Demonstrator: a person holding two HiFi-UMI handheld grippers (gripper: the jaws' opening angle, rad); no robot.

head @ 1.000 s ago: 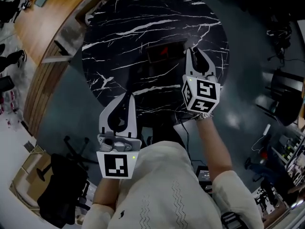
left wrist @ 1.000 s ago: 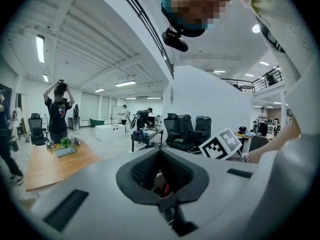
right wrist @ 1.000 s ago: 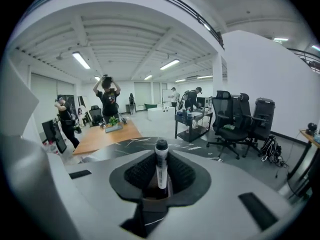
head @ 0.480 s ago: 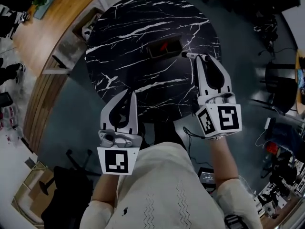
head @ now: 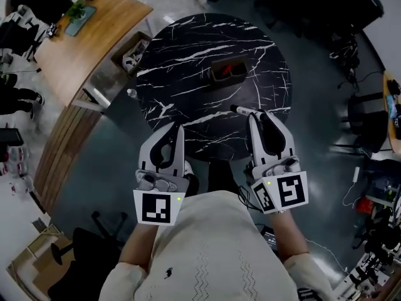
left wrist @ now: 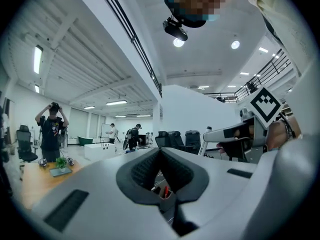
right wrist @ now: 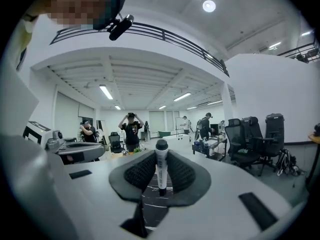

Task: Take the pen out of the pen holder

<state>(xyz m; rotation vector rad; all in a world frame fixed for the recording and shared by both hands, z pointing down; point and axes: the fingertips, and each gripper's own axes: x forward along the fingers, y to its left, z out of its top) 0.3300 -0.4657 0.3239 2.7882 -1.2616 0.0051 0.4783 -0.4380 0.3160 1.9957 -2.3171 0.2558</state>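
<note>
The dark pen holder [head: 227,71] stands far back on the round black marble table [head: 188,55], with something red in it. Through the left gripper's hollow it shows small, as the pen holder [left wrist: 164,192]. My right gripper [head: 253,113] is shut on a white pen [head: 240,110] with a black cap, held level over the table's near edge, well short of the holder. In the right gripper view the pen [right wrist: 161,167] stands upright between the pads of the right gripper [right wrist: 161,176]. My left gripper [head: 176,130] hovers near the table's front edge, shut and empty; its jaws [left wrist: 160,171] meet.
A curved wooden desk [head: 81,42] runs along the left, with an open box [head: 130,50] between it and the table. Office chairs [head: 369,115] and cables sit at the right. A chair base [head: 62,253] lies at the lower left. People stand in the hall [right wrist: 132,126].
My right gripper has drawn back from the pen holder toward the body with the pen in it. The left gripper has hardly moved. The table looks farther off.
</note>
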